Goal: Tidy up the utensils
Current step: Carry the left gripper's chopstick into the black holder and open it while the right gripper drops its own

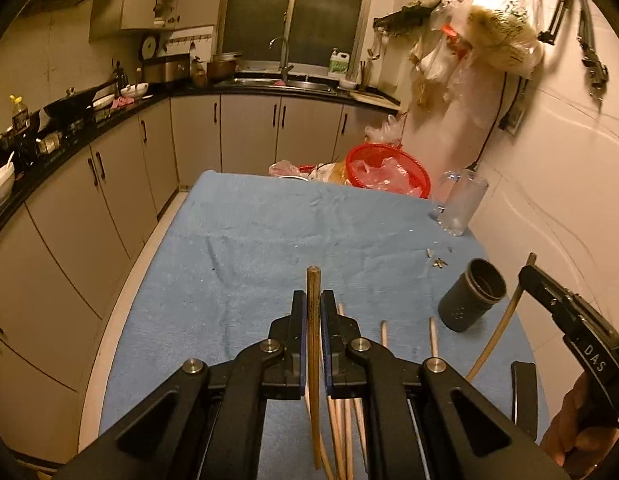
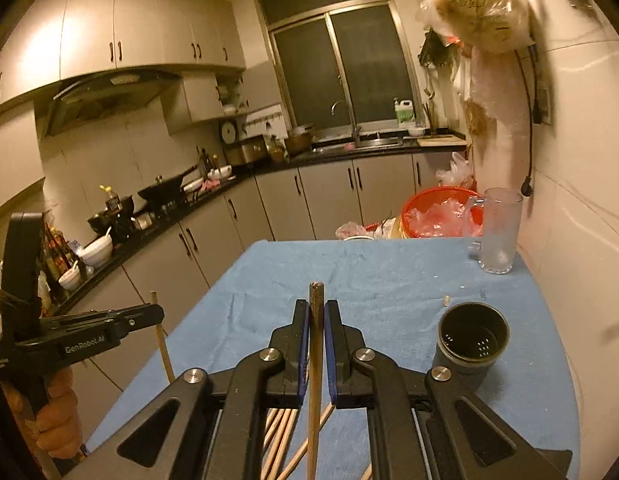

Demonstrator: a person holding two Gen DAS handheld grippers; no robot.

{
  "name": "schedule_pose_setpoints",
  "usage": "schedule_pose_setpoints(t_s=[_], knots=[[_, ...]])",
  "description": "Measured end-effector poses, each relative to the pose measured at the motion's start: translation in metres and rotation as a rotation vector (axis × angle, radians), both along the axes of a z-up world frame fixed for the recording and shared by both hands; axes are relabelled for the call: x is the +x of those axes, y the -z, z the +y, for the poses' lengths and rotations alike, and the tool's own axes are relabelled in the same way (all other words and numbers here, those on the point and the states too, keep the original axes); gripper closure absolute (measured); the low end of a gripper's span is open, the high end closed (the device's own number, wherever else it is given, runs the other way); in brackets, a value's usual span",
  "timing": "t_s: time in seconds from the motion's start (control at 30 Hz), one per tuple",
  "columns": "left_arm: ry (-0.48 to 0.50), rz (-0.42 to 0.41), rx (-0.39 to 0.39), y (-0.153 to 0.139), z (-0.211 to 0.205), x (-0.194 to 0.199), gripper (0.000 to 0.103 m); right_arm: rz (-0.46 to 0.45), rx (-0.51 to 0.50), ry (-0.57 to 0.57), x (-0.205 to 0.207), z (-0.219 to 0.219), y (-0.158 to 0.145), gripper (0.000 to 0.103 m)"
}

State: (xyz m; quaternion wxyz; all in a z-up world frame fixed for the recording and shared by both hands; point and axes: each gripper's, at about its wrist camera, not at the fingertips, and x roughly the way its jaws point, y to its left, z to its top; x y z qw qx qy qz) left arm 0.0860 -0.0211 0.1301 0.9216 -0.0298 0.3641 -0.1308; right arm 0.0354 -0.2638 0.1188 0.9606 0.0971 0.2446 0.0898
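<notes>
Fingers of both grippers, left gripper [image 1: 313, 308] and right gripper [image 2: 317, 316], each pinch one thin wooden chopstick [image 1: 313, 320] upright, ready for the dark round holder cup [image 2: 471, 338] beside the right fingers.

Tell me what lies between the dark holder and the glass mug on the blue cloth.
Only bare blue cloth with a few small scraps separates the dark holder from the glass mug; both views show it.

A: How's the black two-finger left gripper [image 1: 314, 312]?
B: Jaws nearly together, clamping a thin wooden chopstick [image 1: 313, 320].
A: The black right gripper [image 2: 316, 322]?
B: Same, pinching another wooden chopstick [image 2: 315, 344]; bare hand [image 2: 55, 420] grips the left handle
</notes>
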Motion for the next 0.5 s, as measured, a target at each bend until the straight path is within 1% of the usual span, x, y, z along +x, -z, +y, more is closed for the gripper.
schedule_pose_setpoints(t_s=[0.07,0.27,0.5], knots=[[0.0,-0.01,0.003,0.002,-0.005,-0.003,0.096,-0.001,0.017,0.003,-0.005,-0.005,0.0,0.095],[0.01,-0.028,0.011,-0.005,-0.011,-0.009,0.096,-0.028,0.029,0.006,-0.023,-0.011,-0.009,0.095],[0.016,-0.045,0.019,-0.016,-0.017,-0.015,0.096,-0.034,0.062,0.018,-0.029,-0.024,-0.012,0.095]])
